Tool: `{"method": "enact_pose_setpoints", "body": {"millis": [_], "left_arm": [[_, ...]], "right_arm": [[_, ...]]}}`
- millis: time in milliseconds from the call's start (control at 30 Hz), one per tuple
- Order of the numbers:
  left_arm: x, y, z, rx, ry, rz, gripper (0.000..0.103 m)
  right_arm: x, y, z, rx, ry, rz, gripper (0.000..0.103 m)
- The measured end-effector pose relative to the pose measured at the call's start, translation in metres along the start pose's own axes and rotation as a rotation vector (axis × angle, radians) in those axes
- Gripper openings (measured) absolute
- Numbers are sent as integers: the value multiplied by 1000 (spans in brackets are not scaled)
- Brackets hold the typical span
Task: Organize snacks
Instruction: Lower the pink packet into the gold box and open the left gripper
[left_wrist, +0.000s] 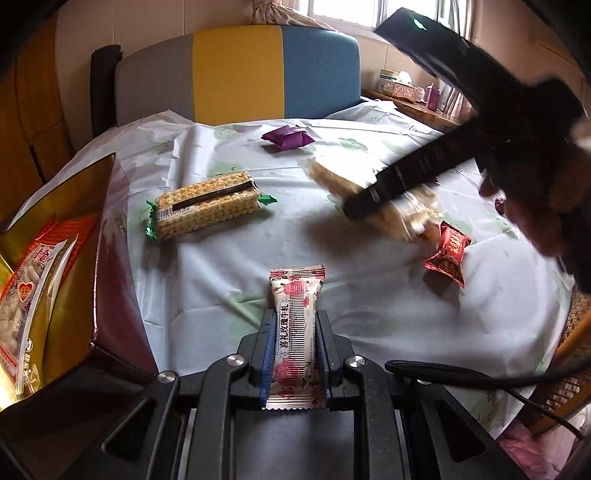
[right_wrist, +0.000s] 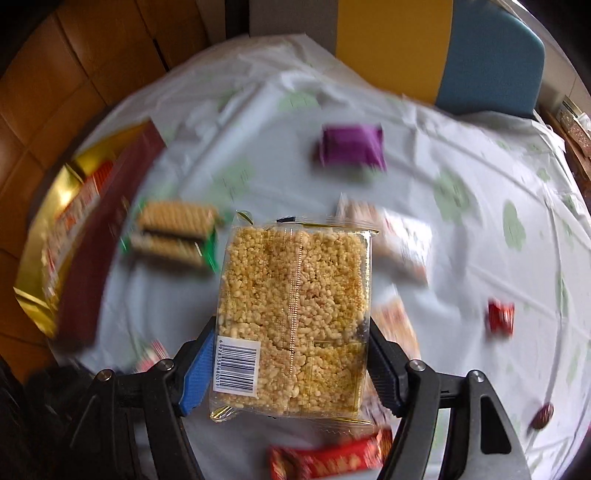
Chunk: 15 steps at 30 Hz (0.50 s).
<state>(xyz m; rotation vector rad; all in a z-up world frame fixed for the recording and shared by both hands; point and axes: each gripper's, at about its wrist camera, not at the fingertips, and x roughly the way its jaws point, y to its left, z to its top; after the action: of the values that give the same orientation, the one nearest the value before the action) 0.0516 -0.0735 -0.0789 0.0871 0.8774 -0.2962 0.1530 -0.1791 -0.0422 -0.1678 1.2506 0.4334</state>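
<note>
Left gripper (left_wrist: 293, 332) clamped on rose-print candy bar (left_wrist: 296, 332) at bottom centre, right gripper (right_wrist: 291, 354) clamped on puffed-rice cake (right_wrist: 295, 317) at frame centre, gold box (left_wrist: 70, 258) at left, wafer pack (left_wrist: 207, 206) on tablecloth (left_wrist: 221, 280)

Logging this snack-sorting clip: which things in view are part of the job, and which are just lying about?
Part of the job:
- rose-print bar, held in the left gripper
- puffed-rice pack, held in the right gripper
- wafer pack
- purple packet
- red candy
- gold-lined box

Lying about:
- tissue box
- chair
</note>
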Motion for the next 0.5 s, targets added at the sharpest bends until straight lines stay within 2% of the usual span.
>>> {"method": "enact_pose_setpoints", "body": {"millis": [500], "left_arm": [[1, -1, 11, -11, 56, 23, 19]], "right_arm": [[-1, 19, -36, -105, -68, -82, 75]]}}
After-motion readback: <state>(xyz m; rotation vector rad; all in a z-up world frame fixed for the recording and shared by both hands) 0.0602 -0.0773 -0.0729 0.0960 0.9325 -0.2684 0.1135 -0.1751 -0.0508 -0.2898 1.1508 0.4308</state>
